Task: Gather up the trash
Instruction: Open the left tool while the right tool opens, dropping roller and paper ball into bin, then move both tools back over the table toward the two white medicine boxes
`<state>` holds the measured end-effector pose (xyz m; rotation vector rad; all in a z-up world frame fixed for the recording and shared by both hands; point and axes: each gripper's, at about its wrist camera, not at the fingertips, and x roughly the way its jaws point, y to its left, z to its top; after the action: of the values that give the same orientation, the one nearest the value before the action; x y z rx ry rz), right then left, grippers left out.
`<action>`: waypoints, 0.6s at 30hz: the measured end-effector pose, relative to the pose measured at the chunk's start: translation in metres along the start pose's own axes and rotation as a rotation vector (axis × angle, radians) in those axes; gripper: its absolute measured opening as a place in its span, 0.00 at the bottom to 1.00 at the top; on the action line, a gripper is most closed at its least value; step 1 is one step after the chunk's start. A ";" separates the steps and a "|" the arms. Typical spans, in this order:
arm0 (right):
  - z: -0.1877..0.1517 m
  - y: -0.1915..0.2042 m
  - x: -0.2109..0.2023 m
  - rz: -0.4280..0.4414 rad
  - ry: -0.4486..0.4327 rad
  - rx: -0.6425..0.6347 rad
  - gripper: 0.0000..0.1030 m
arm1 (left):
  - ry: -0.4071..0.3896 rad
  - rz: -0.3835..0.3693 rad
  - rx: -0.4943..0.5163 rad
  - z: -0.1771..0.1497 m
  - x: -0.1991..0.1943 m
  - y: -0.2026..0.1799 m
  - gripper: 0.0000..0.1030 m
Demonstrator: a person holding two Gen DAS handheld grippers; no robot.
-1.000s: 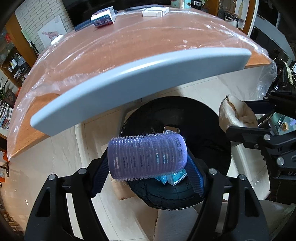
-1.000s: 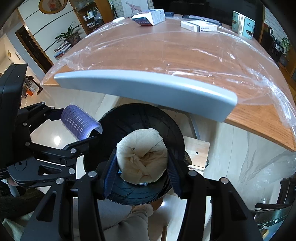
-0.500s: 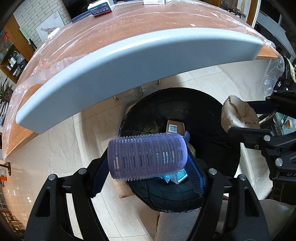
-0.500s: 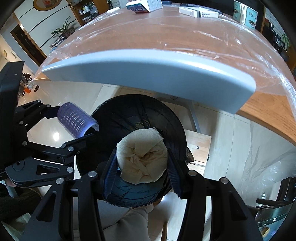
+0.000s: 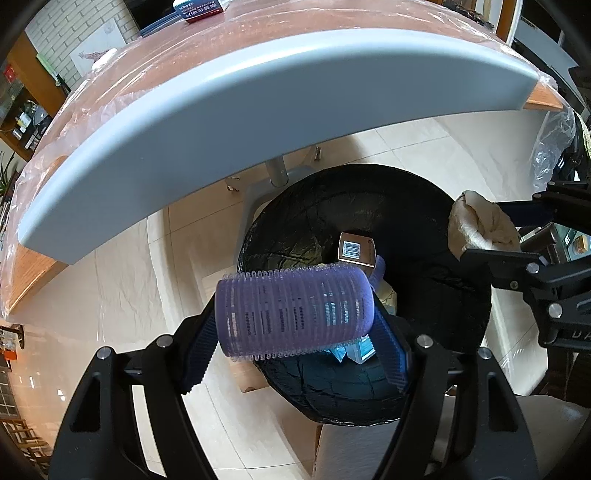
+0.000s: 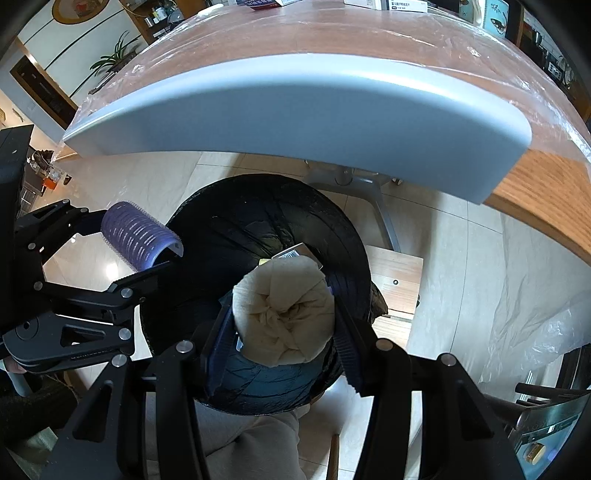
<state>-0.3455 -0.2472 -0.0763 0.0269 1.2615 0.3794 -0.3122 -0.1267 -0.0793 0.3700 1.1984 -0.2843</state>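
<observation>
- The counter (image 5: 258,55) fills the upper part of both views; it has a wood top under a sheet of clear plastic (image 6: 369,37) and a thick pale grey front edge.
- A few small boxes (image 5: 199,7) lie at the far side of the counter, well apart from its near edge.
- On the pale tiled floor (image 5: 122,266), below the counter's edge, stands a round trash bin (image 5: 369,192) lined with a black bag.
- Inside the bin lies a small carton (image 5: 356,251) with a barcode on its end, next to some blue-and-white packaging (image 5: 360,350).
- The left hand-held gripper (image 5: 295,328) points steeply down, its jaws closed about halfway against the two ends of a purple hair roller (image 5: 291,314).
- The hair roller lies crosswise between the blue pads and hangs over the near left rim of the bin.
- The right hand-held gripper (image 6: 282,328) also points steeply down, its jaws drawn in fairly narrow and pressing on both sides of a wad of crumpled beige paper (image 6: 284,310).
- The paper wad hangs over the bin's open mouth, just above the carton.
- A grey trouser leg (image 6: 240,439) of the person shows just beneath the bin in the right wrist view.
</observation>
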 end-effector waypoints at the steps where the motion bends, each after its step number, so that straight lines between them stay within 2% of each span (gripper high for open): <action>1: 0.000 0.000 0.000 -0.001 0.001 0.000 0.49 | 0.001 0.001 0.001 0.000 0.001 -0.001 0.73; 6: -0.002 0.000 -0.001 -0.013 -0.001 0.005 0.49 | 0.006 -0.026 0.004 0.002 0.003 0.000 0.73; 8: -0.002 -0.002 -0.004 -0.016 -0.004 0.021 0.58 | 0.018 -0.008 0.011 0.003 0.005 -0.001 0.77; 9: -0.002 -0.004 -0.006 -0.017 -0.010 0.033 0.66 | 0.020 0.002 0.015 0.003 0.005 -0.001 0.78; 10: -0.003 -0.007 -0.009 -0.014 -0.015 0.043 0.68 | 0.016 0.002 0.014 0.003 0.004 -0.001 0.78; 18: -0.011 -0.019 -0.050 -0.009 -0.075 0.091 0.69 | -0.038 -0.015 -0.014 0.000 -0.018 0.010 0.80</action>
<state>-0.3634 -0.2814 -0.0375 0.1112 1.2037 0.3102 -0.3147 -0.1176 -0.0611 0.3422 1.1660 -0.2949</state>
